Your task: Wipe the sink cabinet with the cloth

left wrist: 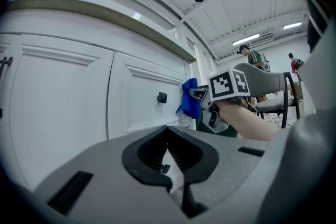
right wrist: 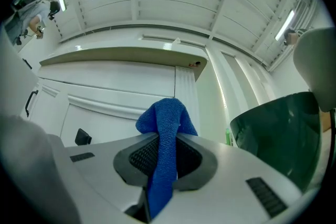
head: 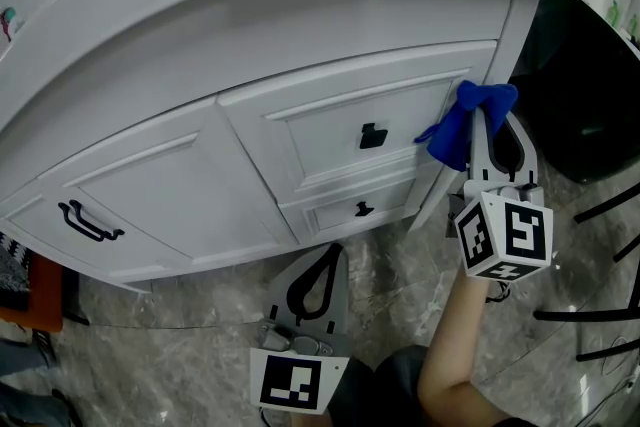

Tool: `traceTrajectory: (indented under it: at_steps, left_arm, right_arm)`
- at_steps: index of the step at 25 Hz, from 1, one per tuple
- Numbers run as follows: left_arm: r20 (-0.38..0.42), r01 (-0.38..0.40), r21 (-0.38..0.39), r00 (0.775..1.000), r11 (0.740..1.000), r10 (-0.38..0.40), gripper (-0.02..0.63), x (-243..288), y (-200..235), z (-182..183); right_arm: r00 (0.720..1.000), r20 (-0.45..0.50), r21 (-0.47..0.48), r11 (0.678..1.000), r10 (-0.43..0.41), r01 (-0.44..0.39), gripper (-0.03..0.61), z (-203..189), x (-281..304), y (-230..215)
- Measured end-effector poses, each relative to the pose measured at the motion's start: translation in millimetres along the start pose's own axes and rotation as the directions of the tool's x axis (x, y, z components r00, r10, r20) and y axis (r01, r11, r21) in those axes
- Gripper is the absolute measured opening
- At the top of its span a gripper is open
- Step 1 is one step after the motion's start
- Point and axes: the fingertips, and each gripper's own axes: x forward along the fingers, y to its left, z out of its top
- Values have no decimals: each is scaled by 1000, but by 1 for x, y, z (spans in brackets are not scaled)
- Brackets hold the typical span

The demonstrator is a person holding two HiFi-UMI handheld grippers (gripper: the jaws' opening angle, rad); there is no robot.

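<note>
The white sink cabinet [head: 330, 45] fills the head view, with two drawers and a door. My right gripper [head: 487, 115] is shut on a blue cloth [head: 462, 123], which presses against the right end of the upper drawer, beside the corner post. In the right gripper view the cloth [right wrist: 164, 113] bunches over the jaws and hangs down between them, with the cabinet [right wrist: 115, 81] just ahead. My left gripper [head: 334, 253] hangs low over the floor, shut with nothing in it, pointed at the lower drawer. The left gripper view shows the cloth [left wrist: 189, 98] at the cabinet's corner.
Black knobs mark the upper drawer [head: 372, 136] and lower drawer [head: 363, 209]; a black handle [head: 88, 223] is on the left door. A dark green bin [head: 580, 105] stands right of the cabinet. Black chair legs [head: 600, 315] cross the marble floor at right.
</note>
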Motion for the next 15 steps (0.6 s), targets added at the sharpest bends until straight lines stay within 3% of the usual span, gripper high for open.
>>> traceTrajectory:
  at_steps: [3, 6, 15]
  left_arm:
    - [-8, -10, -6, 1000, 1000, 10, 5, -3, 3, 0]
    - [-9, -26, -6, 1000, 1000, 26, 5, -5, 9, -1]
    - [-16, -88, -2, 996, 996, 88, 5, -22, 26, 1]
  right_arm:
    - [999, -12, -7, 999, 44, -45, 58, 6, -17, 17]
    - [990, -35, 23, 990, 139, -139, 58, 6, -37, 51]
    - [923, -111, 69, 930, 368, -362, 58, -21, -58, 150]
